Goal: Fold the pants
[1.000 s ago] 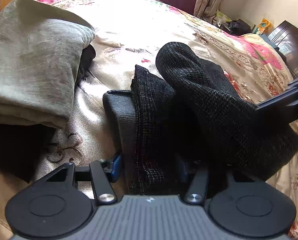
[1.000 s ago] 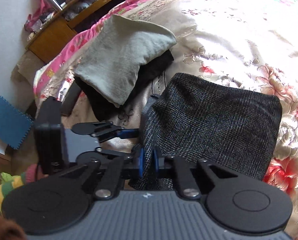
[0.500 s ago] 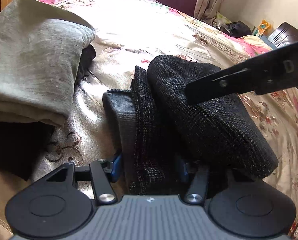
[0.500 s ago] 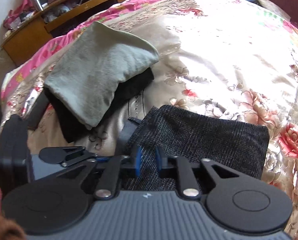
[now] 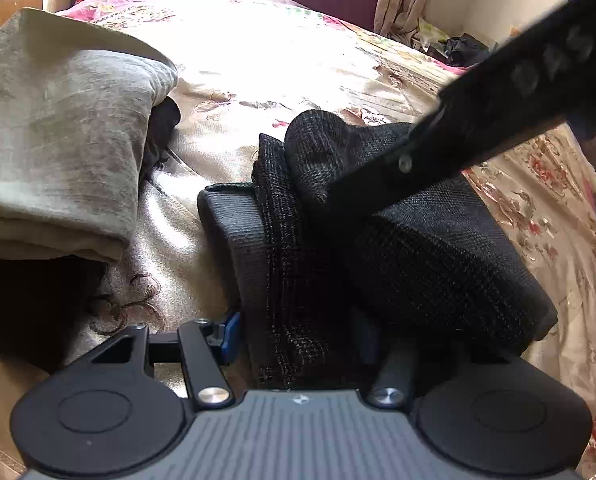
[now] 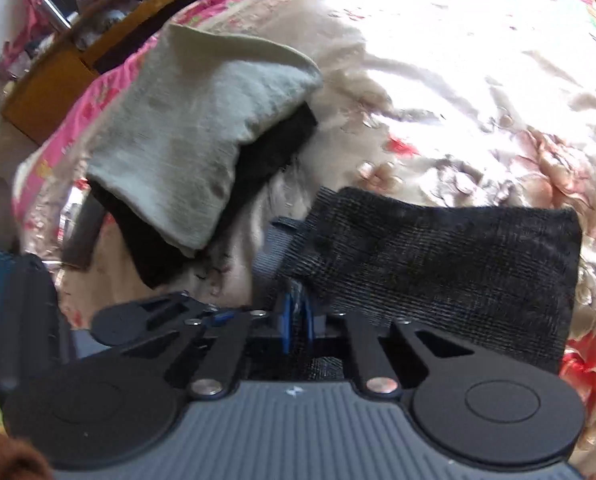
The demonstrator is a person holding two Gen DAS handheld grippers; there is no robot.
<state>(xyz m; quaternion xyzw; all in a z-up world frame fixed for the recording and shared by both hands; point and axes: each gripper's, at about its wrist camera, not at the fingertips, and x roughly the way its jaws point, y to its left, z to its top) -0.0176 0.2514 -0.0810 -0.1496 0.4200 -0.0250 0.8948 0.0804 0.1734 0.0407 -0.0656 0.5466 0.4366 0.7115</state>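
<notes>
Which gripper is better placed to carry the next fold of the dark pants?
Probably the right gripper: its jaws are shut on an edge of the dark pants. The left gripper only straddles the thick folded bundle near the waistband.

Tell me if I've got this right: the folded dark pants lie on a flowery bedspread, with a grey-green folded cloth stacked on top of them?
Not quite. The grey-green folded cloth lies beside the dark pants, apart from them on the flowery bedspread, atop a different black garment. The right wrist view shows the gap.

My left gripper (image 5: 298, 332) grips the thick folded dark pants (image 5: 397, 248) on the bed (image 5: 282, 64), right gripper (image 5: 377, 192) pressing from the right.
</notes>
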